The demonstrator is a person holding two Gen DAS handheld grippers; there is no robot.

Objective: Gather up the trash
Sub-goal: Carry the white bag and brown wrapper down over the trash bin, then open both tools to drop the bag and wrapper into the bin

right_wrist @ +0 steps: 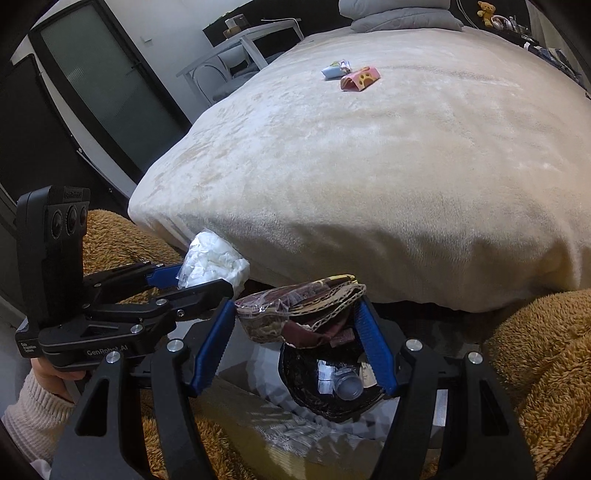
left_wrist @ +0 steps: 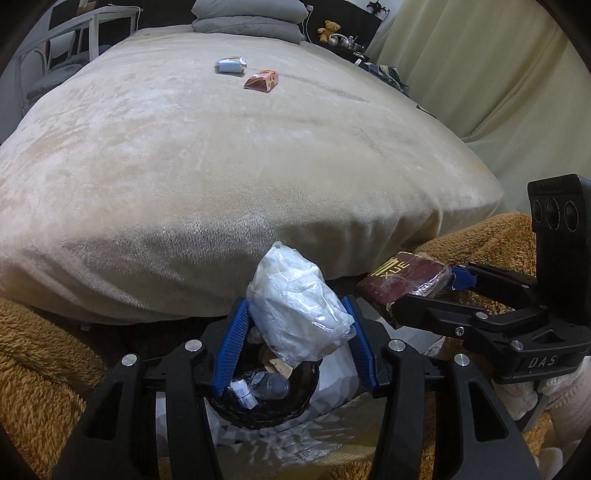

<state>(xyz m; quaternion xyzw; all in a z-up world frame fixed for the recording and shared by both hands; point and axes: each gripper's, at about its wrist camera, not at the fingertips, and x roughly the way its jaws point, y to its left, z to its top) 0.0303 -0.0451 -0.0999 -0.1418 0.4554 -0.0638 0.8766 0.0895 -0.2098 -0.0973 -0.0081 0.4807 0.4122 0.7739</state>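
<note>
Both grippers are pinching trash: my left gripper [left_wrist: 295, 321] is squeezing a crumpled plastic bag [left_wrist: 295, 310], my right gripper [right_wrist: 295, 332] a maroon wrapper [right_wrist: 295, 314]. I'm hovering over the black bin [right_wrist: 314, 398] below the bed's foot edge [left_wrist: 221, 288]; I should centre each before letting go.

A cream plush bed [left_wrist: 229, 155] fills the room, grey pillows [left_wrist: 251, 18] at its head, pale curtains [left_wrist: 480, 66] alongside.
</note>
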